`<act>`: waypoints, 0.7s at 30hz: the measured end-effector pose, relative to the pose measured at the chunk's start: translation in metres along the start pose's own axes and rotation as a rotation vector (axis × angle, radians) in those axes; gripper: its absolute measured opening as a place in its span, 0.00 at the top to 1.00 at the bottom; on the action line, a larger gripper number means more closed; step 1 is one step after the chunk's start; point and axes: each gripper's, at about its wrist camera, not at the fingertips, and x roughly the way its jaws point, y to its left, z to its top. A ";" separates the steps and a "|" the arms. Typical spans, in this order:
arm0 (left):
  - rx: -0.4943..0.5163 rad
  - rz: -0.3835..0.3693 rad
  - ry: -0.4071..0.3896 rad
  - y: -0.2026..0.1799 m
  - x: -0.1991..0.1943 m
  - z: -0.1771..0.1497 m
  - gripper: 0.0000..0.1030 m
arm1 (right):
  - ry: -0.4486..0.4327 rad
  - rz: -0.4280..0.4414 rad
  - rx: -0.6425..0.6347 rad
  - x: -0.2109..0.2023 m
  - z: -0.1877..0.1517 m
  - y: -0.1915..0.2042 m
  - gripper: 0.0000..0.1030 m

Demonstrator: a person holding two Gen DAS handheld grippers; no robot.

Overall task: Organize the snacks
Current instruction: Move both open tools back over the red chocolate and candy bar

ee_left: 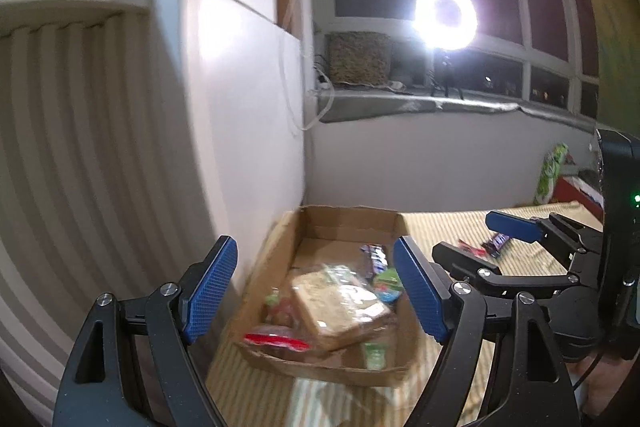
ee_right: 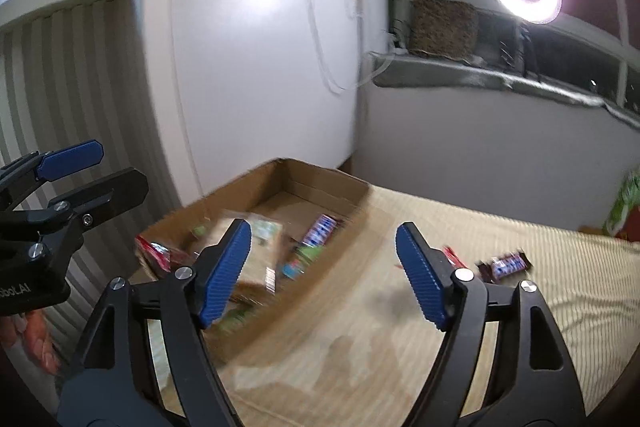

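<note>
— Against the white cabinet (ee_left: 248, 99), on the striped mat (ee_right: 440, 327), what's that?

— A shallow cardboard box (ee_left: 340, 223), open on top, pushed up to the cabinet at the far left of the mat.

— What's in it?

— A clear-wrapped sandwich (ee_left: 340, 311) on top near the middle, a red packet (ee_left: 276, 341) at the near left corner, a blue candy bar (ee_left: 374, 259) toward the far right side, and some green packets (ee_left: 386, 281) beside it. The wrappers are blurred, so I can't read any of them.

— Anything left out of the box?

— Yes, to the right on the mat: a dark bar (ee_right: 505, 265) with blue lettering and, just left of it, a small red wrapper (ee_right: 454, 255). Both lie well apart from the box. A green bag (ee_left: 551, 173) stands at the far right edge.

— And the grippers?

— The left gripper (ee_left: 316, 291) hangs over the box, jaws spread wide, nothing between them. The right gripper (ee_right: 324, 271) is over the mat by the box's right wall, jaws also wide and holding nothing.

— That glare?

— A ring light (ee_left: 445, 15) on the windowsill (ee_left: 400, 105), next to a woven basket (ee_left: 359, 58).
</note>
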 end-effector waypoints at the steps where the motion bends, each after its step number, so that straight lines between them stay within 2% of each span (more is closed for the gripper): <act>1: 0.011 -0.008 0.006 -0.008 0.002 0.000 0.22 | 0.000 -0.011 0.019 -0.003 -0.004 -0.010 0.24; 5: 0.046 -0.068 0.034 -0.046 0.014 0.001 0.22 | 0.001 -0.082 0.101 -0.024 -0.020 -0.064 0.24; 10: 0.056 -0.182 0.092 -0.102 0.036 -0.003 0.22 | 0.007 -0.204 0.199 -0.058 -0.042 -0.135 0.23; 15: 0.062 -0.285 0.169 -0.150 0.061 -0.012 0.22 | 0.025 -0.270 0.257 -0.079 -0.061 -0.175 0.20; 21: 0.024 -0.255 0.252 -0.165 0.088 -0.024 0.22 | 0.037 -0.275 0.257 -0.080 -0.062 -0.187 0.20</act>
